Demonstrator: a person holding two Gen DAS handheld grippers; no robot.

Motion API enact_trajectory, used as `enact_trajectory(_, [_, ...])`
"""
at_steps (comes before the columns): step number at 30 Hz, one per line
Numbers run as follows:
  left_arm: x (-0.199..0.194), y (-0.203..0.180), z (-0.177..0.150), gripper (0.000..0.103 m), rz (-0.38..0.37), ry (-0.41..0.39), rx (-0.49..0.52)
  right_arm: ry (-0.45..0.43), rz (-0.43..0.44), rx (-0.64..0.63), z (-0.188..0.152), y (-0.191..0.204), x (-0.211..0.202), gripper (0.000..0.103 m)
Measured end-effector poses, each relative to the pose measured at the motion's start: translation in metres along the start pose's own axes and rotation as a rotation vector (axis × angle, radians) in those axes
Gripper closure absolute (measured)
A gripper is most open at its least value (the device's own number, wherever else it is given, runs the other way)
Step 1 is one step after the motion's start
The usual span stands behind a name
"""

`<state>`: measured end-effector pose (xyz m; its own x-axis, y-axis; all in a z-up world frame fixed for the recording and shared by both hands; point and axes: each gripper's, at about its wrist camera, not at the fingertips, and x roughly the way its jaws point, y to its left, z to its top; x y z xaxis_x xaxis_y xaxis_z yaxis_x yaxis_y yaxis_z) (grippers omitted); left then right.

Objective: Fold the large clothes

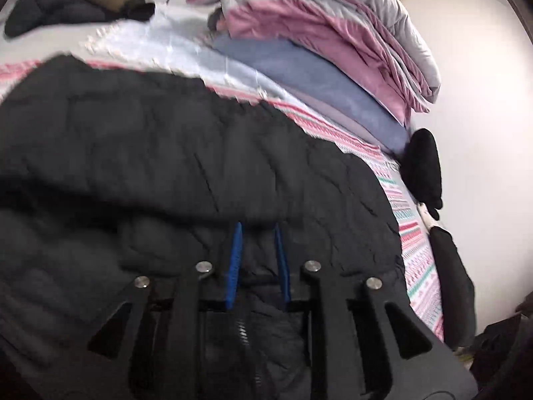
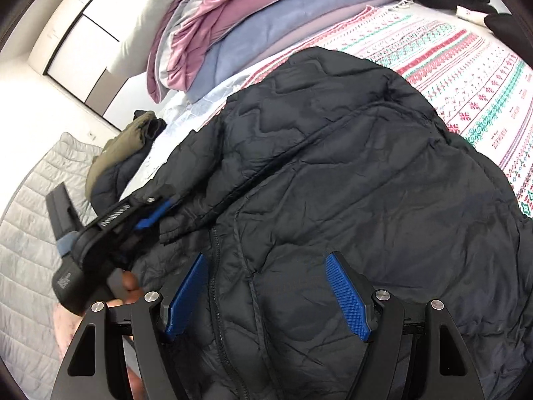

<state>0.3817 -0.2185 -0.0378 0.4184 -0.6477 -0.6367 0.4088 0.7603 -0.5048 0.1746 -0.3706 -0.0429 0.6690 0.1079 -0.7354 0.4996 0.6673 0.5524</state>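
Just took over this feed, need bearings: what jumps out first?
A black quilted jacket fills the foreground, spread over a patterned bedspread. The left gripper pinches its edge at the left; the right gripper hovers open over the zipper. Pink and blue bedding is piled behind.

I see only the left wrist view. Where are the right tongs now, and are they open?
Observer: The right tongs are open above the black jacket and hold nothing.
Operator: What lies between their pads?
Observer: Jacket fabric; the zipper runs just inside one pad.
Operator: How do my left tongs look from there?
Observer: The left tongs pinch the jacket's edge, close to the olive garment.
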Motion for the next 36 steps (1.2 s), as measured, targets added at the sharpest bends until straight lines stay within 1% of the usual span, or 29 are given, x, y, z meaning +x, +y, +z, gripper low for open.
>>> enact_trajectory(2, [0.002,-0.001,-0.005,0.067,-0.016,0.015,-0.005,0.006,0.000,-0.006,-0.001,0.002,0.002,0.028])
enact_trajectory(5, [0.003,-0.007,-0.007,0.061,-0.029,0.021,0.000,0.009,0.011,-0.007,-0.001,0.003,0.002,0.028])
enact_trajectory(7, [-0.003,-0.006,-0.006,0.055,-0.036,0.016,-0.004,0.009,0.012,-0.006,-0.002,0.003,0.003,0.028])
enact_trajectory(10, [-0.018,0.004,-0.004,0.048,0.002,-0.029,-0.032,0.006,0.004,0.003,-0.001,0.002,0.004,0.028])
enact_trajectory(12, [-0.023,0.009,-0.004,0.047,0.051,-0.025,-0.037,-0.007,-0.008,-0.014,-0.001,0.006,0.001,0.028])
enact_trajectory(13, [-0.025,0.009,-0.005,0.047,0.100,-0.001,-0.030,-0.019,-0.017,-0.032,0.000,0.009,-0.002,0.028])
enact_trajectory(15, [-0.038,0.006,-0.015,0.047,0.157,0.031,0.011,-0.069,-0.038,-0.111,0.000,0.022,-0.011,0.028])
enact_trajectory(16, [-0.046,0.006,-0.020,0.046,0.171,0.026,0.029,-0.089,-0.056,-0.146,-0.001,0.028,-0.015,0.028])
enact_trajectory(17, [-0.056,0.006,-0.026,0.043,0.192,0.018,0.047,-0.111,-0.075,-0.179,-0.002,0.033,-0.019,0.027])
enact_trajectory(18, [-0.068,0.006,-0.031,0.036,0.219,0.010,0.059,-0.141,-0.102,-0.218,-0.005,0.040,-0.023,0.027])
enact_trajectory(20, [-0.090,0.007,-0.035,0.033,0.272,0.013,0.070,-0.168,-0.132,-0.263,-0.008,0.048,-0.027,0.027])
enact_trajectory(21, [-0.104,0.007,-0.036,0.032,0.284,0.009,0.085,-0.173,-0.142,-0.281,-0.010,0.050,-0.027,0.027])
enact_trajectory(22, [-0.120,0.010,-0.038,0.029,0.294,-0.014,0.094,-0.177,-0.153,-0.299,-0.011,0.053,-0.028,0.027])
enact_trajectory(23, [-0.136,0.014,-0.042,0.021,0.316,-0.040,0.090,-0.188,-0.169,-0.318,-0.014,0.057,-0.029,0.027])
enact_trajectory(24, [-0.153,0.019,-0.047,0.016,0.343,-0.071,0.076,-0.197,-0.179,-0.328,-0.015,0.060,-0.030,0.027])
enact_trajectory(25, [-0.171,0.023,-0.055,0.016,0.361,-0.104,0.063,-0.211,-0.189,-0.343,-0.016,0.063,-0.032,0.027])
enact_trajectory(27, [-0.197,0.030,-0.072,0.015,0.374,-0.137,0.045,-0.235,-0.202,-0.373,-0.020,0.069,-0.037,0.027])
enact_trajectory(31, [-0.238,0.040,-0.102,0.014,0.429,-0.158,0.048,-0.298,-0.229,-0.458,-0.034,0.086,-0.049,0.026])
enact_trajectory(32, [-0.247,0.042,-0.109,0.012,0.446,-0.170,0.052,-0.313,-0.234,-0.482,-0.038,0.090,-0.052,0.025])
enact_trajectory(33, [-0.257,0.044,-0.116,0.006,0.467,-0.186,0.058,-0.323,-0.242,-0.500,-0.040,0.093,-0.054,0.025])
enact_trajectory(34, [-0.266,0.047,-0.123,0.004,0.495,-0.200,0.063,-0.340,-0.261,-0.532,-0.045,0.097,-0.056,0.024])
enact_trajectory(36, [-0.283,0.055,-0.137,0.003,0.572,-0.229,0.053,-0.366,-0.303,-0.602,-0.055,0.106,-0.061,0.022])
